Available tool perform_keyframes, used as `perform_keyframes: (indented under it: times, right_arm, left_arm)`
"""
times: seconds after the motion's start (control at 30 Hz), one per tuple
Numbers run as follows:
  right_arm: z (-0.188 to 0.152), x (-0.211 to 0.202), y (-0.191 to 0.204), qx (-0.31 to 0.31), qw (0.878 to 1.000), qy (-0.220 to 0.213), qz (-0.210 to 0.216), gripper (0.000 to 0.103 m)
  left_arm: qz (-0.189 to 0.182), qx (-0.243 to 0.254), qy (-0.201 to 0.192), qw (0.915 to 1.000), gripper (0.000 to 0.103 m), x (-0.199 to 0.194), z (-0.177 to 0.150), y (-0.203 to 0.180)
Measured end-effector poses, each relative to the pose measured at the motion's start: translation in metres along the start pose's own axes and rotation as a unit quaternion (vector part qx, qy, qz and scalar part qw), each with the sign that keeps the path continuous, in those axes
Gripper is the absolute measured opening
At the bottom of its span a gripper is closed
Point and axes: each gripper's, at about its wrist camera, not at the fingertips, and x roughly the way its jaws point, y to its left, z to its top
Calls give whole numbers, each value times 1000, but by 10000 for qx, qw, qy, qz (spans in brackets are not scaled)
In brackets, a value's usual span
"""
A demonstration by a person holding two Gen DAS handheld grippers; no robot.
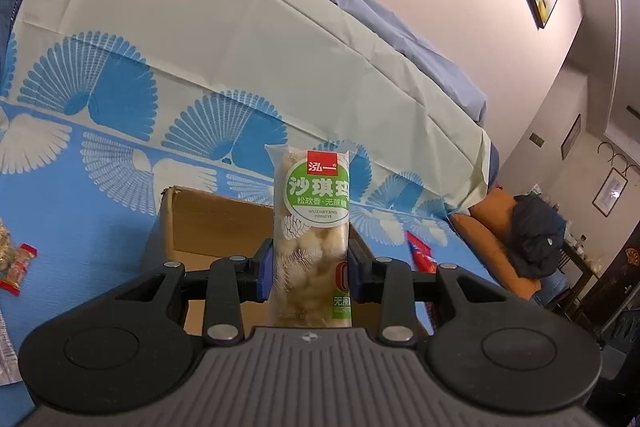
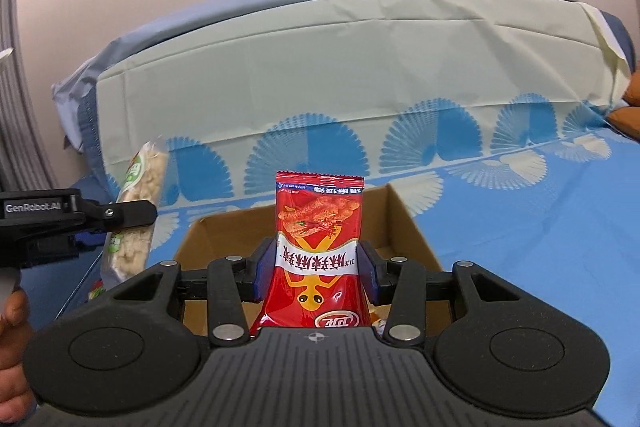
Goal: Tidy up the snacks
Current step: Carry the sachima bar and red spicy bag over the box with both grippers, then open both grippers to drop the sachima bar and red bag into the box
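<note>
My left gripper [image 1: 310, 265] is shut on a clear pack of pale puffed cake with a green label [image 1: 314, 211], held upright above the open cardboard box [image 1: 208, 227]. In the right wrist view the same pack [image 2: 138, 211] and the left gripper [image 2: 120, 217] show at the left, beside the box. My right gripper [image 2: 316, 267] is shut on a red snack bag [image 2: 318, 243], upside down, held over the open cardboard box [image 2: 412, 227]. The box floor is mostly hidden behind both packs.
The box stands on a blue cloth with white fan prints [image 2: 520, 227]. A small wrapped snack [image 1: 18, 267] lies at the left, a red packet [image 1: 420, 255] to the right of the box. A folded pale sheet [image 2: 320, 67] rises behind. A hand [image 2: 12, 311] holds the left gripper.
</note>
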Motion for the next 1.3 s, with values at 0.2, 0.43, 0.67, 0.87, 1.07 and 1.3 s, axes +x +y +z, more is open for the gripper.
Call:
perform_keyframes:
  times: [0.2,0.43,0.67,0.87,1.07,1.3]
  right_arm:
    - [1,11,-6,314,9990,55,-313,45]
    - [-1,23,12,-52,9986,94,-523,47]
    - [-1,23,15,-170,9968,53,-780,68]
    - [-2,23,17,-243,9964,55,-815,68]
    - [-3,25,20,-132,9965,80,-821,69]
    - [-5,25,32,-150,9967,60,-801,71]
  left_arm:
    - [-122,-410,259,9987,40,17,6,17]
    - [-217,-383,396,9982,40,28,9,12]
    - [-283,-219,325,9988,66,27,8,3]
    - [-265,-304,196,9990,66,20,12,9]
    - [-54,-209,261,9994,69,12,12,14]
    - [917,-673,763,9906,71,-21,30,21]
